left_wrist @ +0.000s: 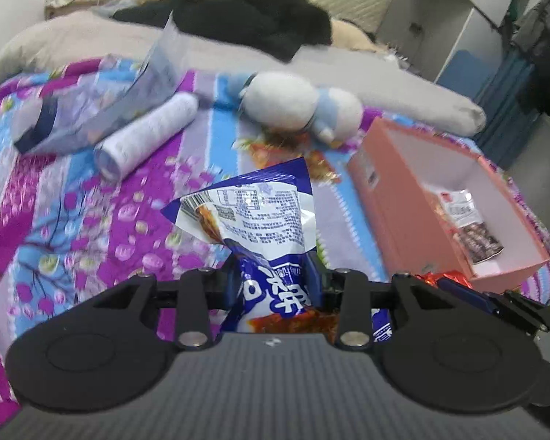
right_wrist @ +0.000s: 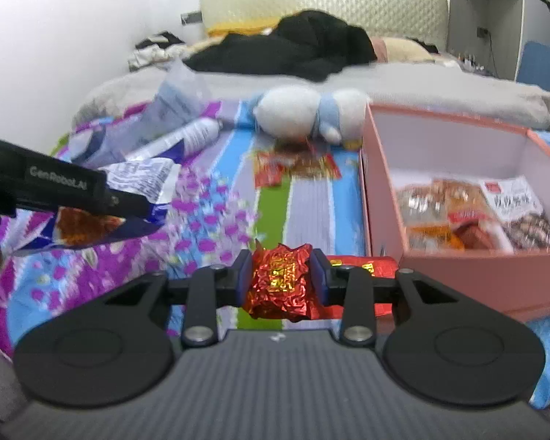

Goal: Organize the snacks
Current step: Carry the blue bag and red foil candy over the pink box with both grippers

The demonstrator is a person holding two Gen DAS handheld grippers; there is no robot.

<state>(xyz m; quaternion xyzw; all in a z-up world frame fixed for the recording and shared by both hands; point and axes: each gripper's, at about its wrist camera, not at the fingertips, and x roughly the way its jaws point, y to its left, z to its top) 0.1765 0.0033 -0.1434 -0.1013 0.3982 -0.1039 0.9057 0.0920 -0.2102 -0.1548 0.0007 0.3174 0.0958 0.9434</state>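
Bedroom, with a bed under a purple, blue and white floral patchwork quilt (left_wrist: 91, 220). Grey duvet (left_wrist: 91, 36) bunched beyond it, black clothing (left_wrist: 260, 14) heaped on top. Landmark on the quilt: open pink cardboard box with white inside (right_wrist: 440, 278), several snack packets already lying in it, among them orange-brown ones (right_wrist: 432, 198) and a white-and-dark printed one (left_wrist: 469, 223). Left of the box and further back, a white and pale-blue plush toy (left_wrist: 300, 102) on its side. Far left of the box, a crumpled translucent plastic bag (left_wrist: 102, 110) and, just beside it, a white cylindrical tube (left_wrist: 146, 135). Between plush toy and box, loose red-and-gold wrappers (right_wrist: 293, 165) flat on the quilt.

Left gripper (left_wrist: 273, 282) clamped on a blue-and-white printed snack bag (left_wrist: 253, 216), lifted clear of the quilt, left of the box. Right gripper (right_wrist: 282, 278) clamped on a crinkled red foil packet with gold print (right_wrist: 280, 278), just left of the box's near corner, pads pressing both sides. Another red packet (right_wrist: 363, 264) beneath, close against the box wall.
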